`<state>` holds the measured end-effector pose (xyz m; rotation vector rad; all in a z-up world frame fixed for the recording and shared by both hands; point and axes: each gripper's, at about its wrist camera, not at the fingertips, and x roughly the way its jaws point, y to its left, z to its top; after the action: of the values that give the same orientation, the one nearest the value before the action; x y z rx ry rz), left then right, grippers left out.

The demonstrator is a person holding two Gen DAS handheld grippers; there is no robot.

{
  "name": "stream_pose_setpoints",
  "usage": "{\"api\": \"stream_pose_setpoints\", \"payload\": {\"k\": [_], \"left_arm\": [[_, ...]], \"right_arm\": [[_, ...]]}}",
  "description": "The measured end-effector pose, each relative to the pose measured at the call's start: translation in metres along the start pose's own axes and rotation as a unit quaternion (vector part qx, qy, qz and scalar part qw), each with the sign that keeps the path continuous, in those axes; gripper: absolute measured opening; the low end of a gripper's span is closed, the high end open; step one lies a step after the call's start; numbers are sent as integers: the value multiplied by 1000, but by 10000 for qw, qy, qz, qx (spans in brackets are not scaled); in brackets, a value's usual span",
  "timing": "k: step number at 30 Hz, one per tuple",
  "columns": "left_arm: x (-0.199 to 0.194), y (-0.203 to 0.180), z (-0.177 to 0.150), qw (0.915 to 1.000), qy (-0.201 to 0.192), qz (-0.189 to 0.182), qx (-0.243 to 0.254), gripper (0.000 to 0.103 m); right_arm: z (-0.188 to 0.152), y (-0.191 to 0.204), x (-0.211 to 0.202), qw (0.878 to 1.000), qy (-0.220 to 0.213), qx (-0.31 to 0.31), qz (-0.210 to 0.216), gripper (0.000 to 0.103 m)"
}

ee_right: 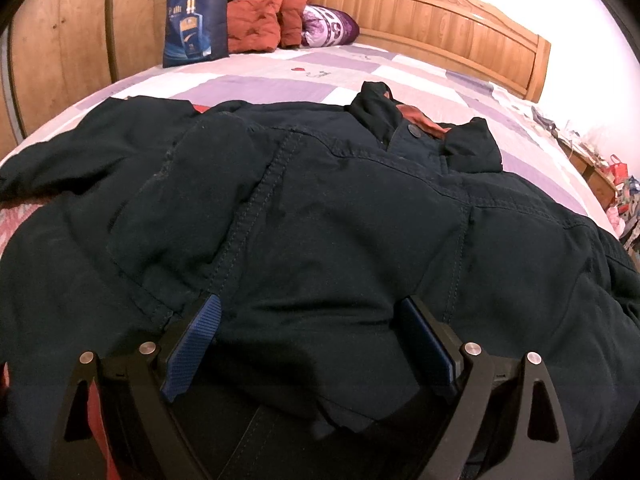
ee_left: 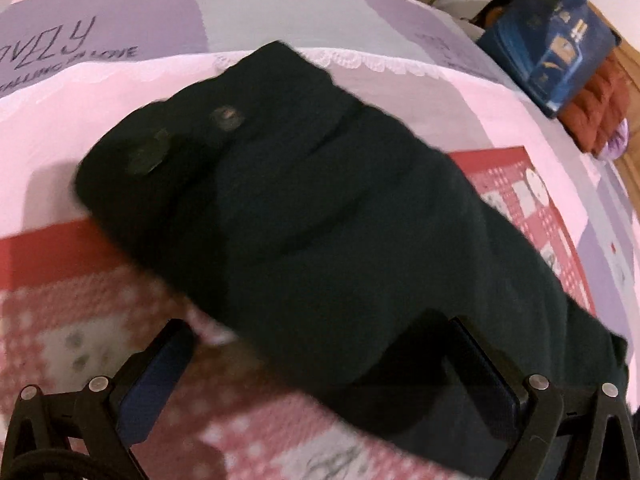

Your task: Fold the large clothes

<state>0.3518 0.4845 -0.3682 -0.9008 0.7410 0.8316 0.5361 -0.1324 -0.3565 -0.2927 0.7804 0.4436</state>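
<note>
Behind jacket (ee_right: 320, 208) – blue bag (ee_right: 196, 20), orange coat (ee_right: 256, 26); both grippers (ee_left: 320, 380) (ee_right: 308, 344) wide.

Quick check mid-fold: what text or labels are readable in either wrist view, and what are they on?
"LOVE": bedspread, end of a small printed line whose start is blurred.
Large handwriting-style word above it: cut off, unreadable.
Blue bag: print too small to read.
Dark jacket button: no legible marking.

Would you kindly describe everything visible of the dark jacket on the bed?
The dark jacket is navy-black woven cloth with stitched seams, a raised collar with one button and rust-orange lining. It lies spread front-up on the patchwork bedspread. One buttoned sleeve stretches across the bedspread in the blurred left wrist view. The open right gripper straddles a fabric fold.
</note>
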Motion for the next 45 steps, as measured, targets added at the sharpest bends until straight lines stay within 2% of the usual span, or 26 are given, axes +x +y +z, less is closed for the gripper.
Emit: {"api": "stream_pose_setpoints", "payload": {"k": [2, 3, 4, 5, 6, 7, 9, 12, 16, 19, 21, 24, 27, 29, 30, 33, 36, 38, 40, 43, 45], "left_arm": [[9, -9, 7, 10000, 20, -80, -48, 103], [13, -13, 12, 9998, 27, -201, -86, 98], [12, -14, 16, 9995, -12, -288, -108, 74], [13, -19, 21, 9993, -83, -349, -134, 59], [11, -21, 23, 9991, -142, -388, -136, 38], [7, -25, 27, 9983, -228, -536, -90, 25], [-6, -33, 30, 9972, -358, -634, 164, 19], [-31, -54, 32, 9929, -668, -763, 624, 18], [-80, -95, 32, 9782, -1181, -1153, 1263, 17], [-123, -140, 22, 9589, -1416, -1564, 1898, 16], [-149, -179, 8, 9412, -1486, -1902, 2365, 16], [-177, -229, -19, 9180, -1464, -2287, 2890, 15], [-201, -275, -56, 8973, -1275, -2691, 3258, 14], [-215, -303, -87, 8805, -1140, -2927, 3550, 13], [-222, -320, -109, 8671, -1073, -3064, 3778, 12], [-236, -354, -168, 8357, -896, -3344, 4263, 12], [-233, -381, -231, 8123, -525, -3523, 4619, 12], [-231, -392, -268, 7988, -328, -3532, 4858, 12], [-224, -405, -317, 7816, -83, -3509, 5157, 12], [-213, -411, -381, 7639, 278, -3394, 5481, 12], [-206, -411, -416, 7569, 390, -3246, 5659, 12]], "right_arm": [[0, 0, 0, 10000, 0, -9, -9, 93], [0, 0, 0, 10000, 1, -12, -12, 93], [0, 1, 0, 10000, 3, -2, -25, 93], [0, 0, 0, 10000, 7, 4, -31, 93], [0, 1, 0, 10000, 9, 15, -37, 93], [-1, 0, 0, 10000, 11, 26, -39, 94], [-2, -1, 1, 10000, 20, 43, -57, 94], [-2, -2, 1, 10000, 32, 61, -70, 94], [-2, -3, 1, 9999, 50, 81, -70, 95], [-3, -3, 0, 9999, 56, 86, -70, 95], [-3, -3, 0, 9999, 54, 88, -76, 95], [-2, -3, 0, 9999, 66, 91, -69, 95], [3, -8, -5, 9997, 155, 166, 24, 94], [9, -16, -16, 9991, 220, 359, 12, 92], [10, -23, -25, 9985, 163, 527, 23, 90], [5, -51, -65, 9946, -133, 1025, -45, 88], [-13, -82, -105, 9921, -316, 1199, -218, 88], [-29, -102, -126, 9911, -326, 1228, -390, 88], [-48, -122, -145, 9901, -248, 1246, -589, 88], [-79, -150, -167, 9872, -81, 1349, -845, 88], [-101, -170, -183, 9837, 46, 1506, -984, 88]]}}
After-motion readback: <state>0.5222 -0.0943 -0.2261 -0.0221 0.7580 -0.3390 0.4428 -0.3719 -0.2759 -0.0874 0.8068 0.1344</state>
